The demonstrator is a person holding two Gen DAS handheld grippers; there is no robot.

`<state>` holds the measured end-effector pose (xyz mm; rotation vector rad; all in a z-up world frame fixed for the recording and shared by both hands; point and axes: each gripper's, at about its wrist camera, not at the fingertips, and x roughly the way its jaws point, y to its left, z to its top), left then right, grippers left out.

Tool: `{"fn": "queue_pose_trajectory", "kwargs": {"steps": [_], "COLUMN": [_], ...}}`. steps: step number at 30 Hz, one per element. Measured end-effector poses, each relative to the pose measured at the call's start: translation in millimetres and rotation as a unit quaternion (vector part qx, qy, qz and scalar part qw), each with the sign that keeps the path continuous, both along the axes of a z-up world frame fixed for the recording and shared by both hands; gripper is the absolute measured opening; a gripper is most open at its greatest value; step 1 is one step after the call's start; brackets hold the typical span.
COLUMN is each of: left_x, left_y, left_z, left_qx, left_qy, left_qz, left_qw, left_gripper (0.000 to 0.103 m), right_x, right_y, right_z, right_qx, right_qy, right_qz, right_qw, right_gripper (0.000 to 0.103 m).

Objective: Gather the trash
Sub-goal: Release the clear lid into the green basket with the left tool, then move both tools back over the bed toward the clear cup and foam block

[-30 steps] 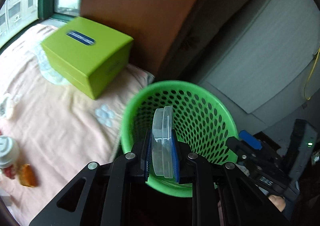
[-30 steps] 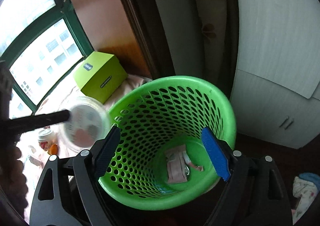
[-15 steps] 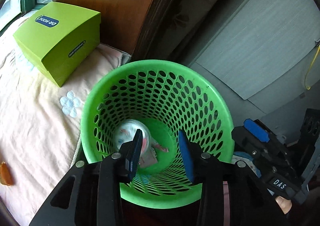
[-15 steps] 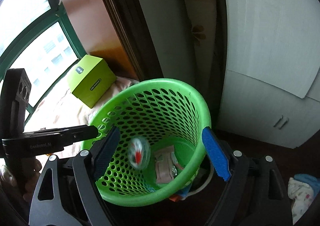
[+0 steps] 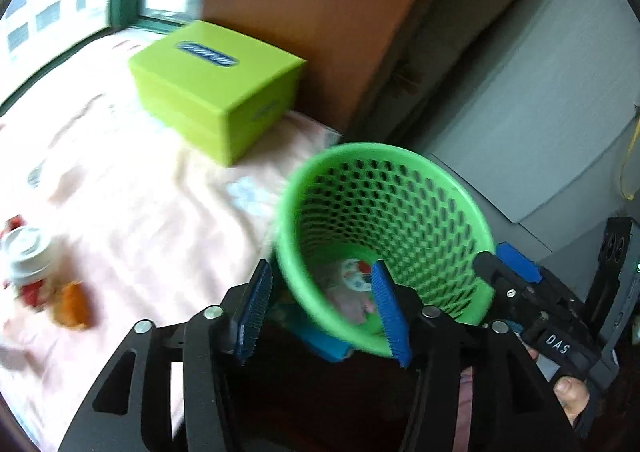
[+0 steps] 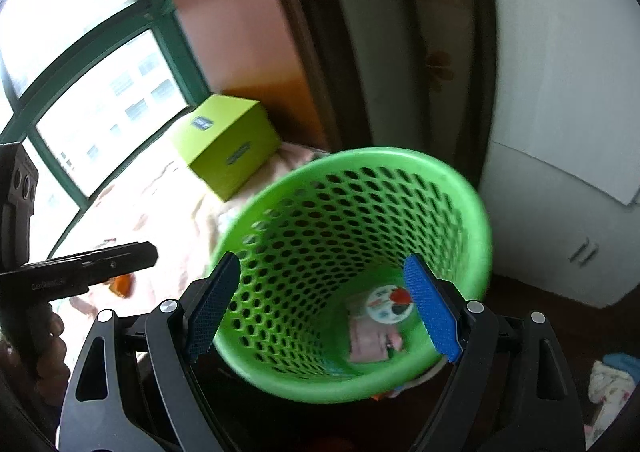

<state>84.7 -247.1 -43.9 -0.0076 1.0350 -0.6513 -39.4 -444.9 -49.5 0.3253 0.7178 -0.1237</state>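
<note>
Left gripper (image 5: 324, 310): fingers opening, nothing between the pads. Right gripper (image 6: 320, 306): fingers spread wide, empty, straddling the green perforated wastebasket (image 6: 460, 187). At the basket's bottom, about 5 o'clock, lie a round printed lid (image 6: 390, 304) and pink wrappers (image 6: 372, 340). A second ago the left fingers pinched that lid above the rim. Farther off, at 10 o'clock, a lime-green box (image 6: 228, 143) sits on the pink bedcover (image 5: 120, 211).
</note>
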Motion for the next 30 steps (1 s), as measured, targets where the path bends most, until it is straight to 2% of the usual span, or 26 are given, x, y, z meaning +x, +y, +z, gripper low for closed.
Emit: {"fn": "queue_pose_trajectory", "kwargs": {"steps": [4, 8, 11, 14, 23, 30], "left_x": [-4, -7, -7, -13, -28, -31], "left_y": [52, 104, 141, 184, 285, 336], "left_z": [4, 3, 0, -2, -14, -40], "left_qx": [0.007, 0.018, 0.027, 0.037, 0.054, 0.076], "left_qy": [-0.011, -0.019, -0.024, -0.03, -0.03, -0.004], "left_qz": [0.043, 0.097, 0.13, 0.171, 0.27, 0.316], "left_qw": [0.999, 0.995, 0.9908, 0.9842, 0.9608, 0.9457], "left_gripper": [0.059, 0.065, 0.066, 0.07, 0.071, 0.071], "right_x": [8, 16, 21, 27, 42, 52], "right_y": [24, 53, 75, 96, 165, 212], "right_z": [4, 6, 5, 4, -4, -8], "right_qx": [0.001, 0.004, 0.008, 0.011, 0.02, 0.015], "right_qy": [-0.006, -0.01, -0.01, -0.008, 0.007, 0.011], "right_qz": [0.019, 0.044, 0.063, 0.085, 0.158, 0.211], "right_qw": [1.0, 0.999, 0.998, 0.996, 0.987, 0.977], "right_gripper": [0.085, 0.085, 0.085, 0.085, 0.085, 0.085]}}
